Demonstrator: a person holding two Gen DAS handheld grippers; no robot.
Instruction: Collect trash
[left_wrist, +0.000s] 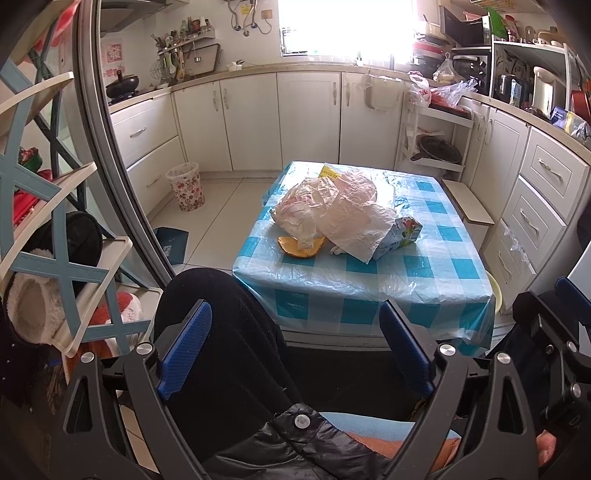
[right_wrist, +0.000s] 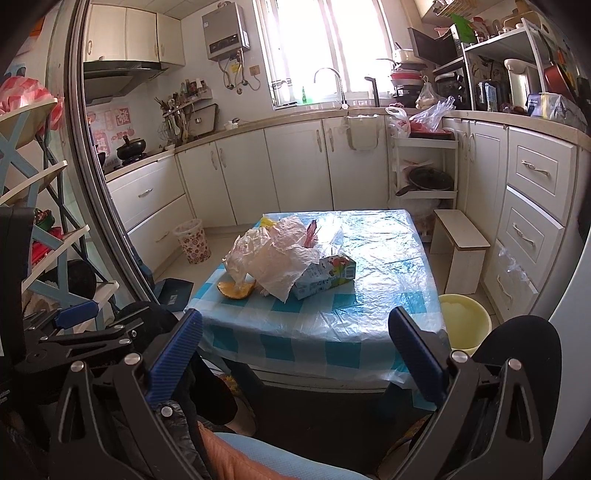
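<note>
Hovering low over the sitter's lap, the left gripper (left_wrist: 295, 347) has its blue-padded jaws spread wide, gripping nothing, and the right gripper (right_wrist: 295, 354) alongside is just as released and empty. Both sit well short of the small table in the blue-and-white checked plastic cover (left_wrist: 424, 280). On it lies the trash: a crumpled translucent plastic bag (left_wrist: 332, 210) draped over a light-blue drink carton (left_wrist: 400, 236), with an orange fruit peel (left_wrist: 299, 245) tucked under its near edge. Risky, I'd say: snatch that flimsy bag and the carton and peel could tumble off. The flower-patterned waste bin with a plastic liner (left_wrist: 185, 186) stands far off by the cabinets, contents hidden; a pale yellow bucket (right_wrist: 466, 325) beside the table looks bare inside
</note>
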